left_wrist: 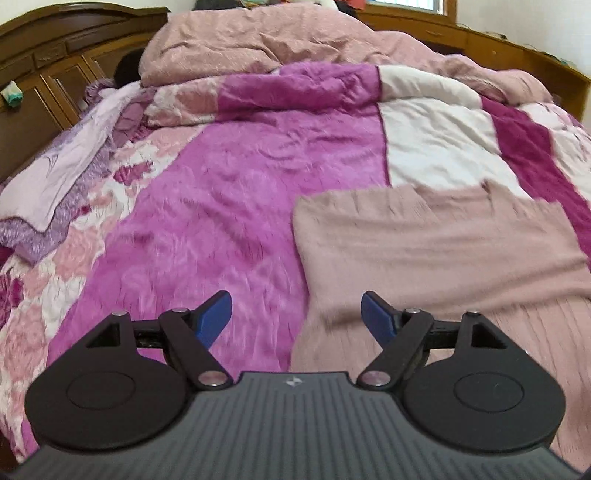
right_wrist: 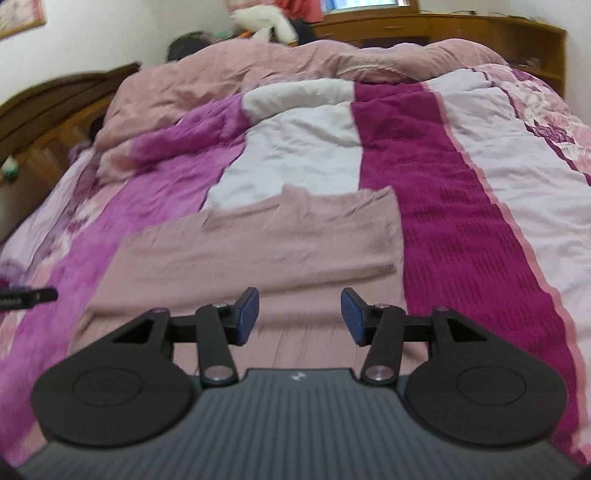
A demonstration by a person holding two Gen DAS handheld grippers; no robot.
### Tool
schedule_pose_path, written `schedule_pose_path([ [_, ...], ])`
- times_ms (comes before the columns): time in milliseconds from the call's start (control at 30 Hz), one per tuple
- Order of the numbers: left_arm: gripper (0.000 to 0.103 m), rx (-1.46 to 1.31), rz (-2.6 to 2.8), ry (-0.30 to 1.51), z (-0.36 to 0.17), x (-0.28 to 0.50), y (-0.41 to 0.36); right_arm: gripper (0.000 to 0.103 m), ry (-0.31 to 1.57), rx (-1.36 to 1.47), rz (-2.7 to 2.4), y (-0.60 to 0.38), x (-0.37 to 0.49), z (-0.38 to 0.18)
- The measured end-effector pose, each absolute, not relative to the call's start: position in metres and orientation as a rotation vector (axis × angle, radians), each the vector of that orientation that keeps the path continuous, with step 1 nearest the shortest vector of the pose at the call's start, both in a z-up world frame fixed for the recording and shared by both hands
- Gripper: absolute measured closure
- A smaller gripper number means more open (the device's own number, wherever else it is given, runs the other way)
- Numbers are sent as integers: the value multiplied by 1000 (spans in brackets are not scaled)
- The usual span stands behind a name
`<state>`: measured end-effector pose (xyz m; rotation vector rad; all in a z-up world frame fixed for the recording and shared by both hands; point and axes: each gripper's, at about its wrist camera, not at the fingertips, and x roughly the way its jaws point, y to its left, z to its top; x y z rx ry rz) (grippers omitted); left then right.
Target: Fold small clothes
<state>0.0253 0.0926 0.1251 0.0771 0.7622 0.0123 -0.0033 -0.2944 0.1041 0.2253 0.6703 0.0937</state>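
Note:
A dusty pink knit garment [left_wrist: 443,251] lies flat on the bed, with its far part folded over toward me as a second layer. In the left wrist view it lies ahead and to the right of my left gripper [left_wrist: 295,306], which hangs open over the garment's left edge with nothing between its blue pads. In the right wrist view the garment [right_wrist: 258,251] fills the middle. My right gripper [right_wrist: 299,302] hovers above its near ribbed part, jaws apart and empty. The black tip of the left gripper [right_wrist: 29,295] pokes in at the left edge of that view.
The bed carries a magenta, white and floral pink blanket [left_wrist: 221,206]. A crumpled pink duvet [left_wrist: 258,48] is heaped at the far end. Lilac cloth [left_wrist: 55,177] lies piled at the left by the wooden headboard [left_wrist: 44,55]. A wooden cabinet [right_wrist: 480,33] stands behind.

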Motion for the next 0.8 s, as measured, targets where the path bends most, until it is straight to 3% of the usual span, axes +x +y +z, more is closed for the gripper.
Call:
schedule_pose_path([
  [133,20,113,-40,788,121,-15,88,38,714,184,134,-286,-34,105],
  [667,17,248,-285,928,92,-107,59,37,916,-245,312,-253,-129,95],
  [800,11,286,-364,948,93,-123,57,37,966,-348,348,-251,-142,88],
])
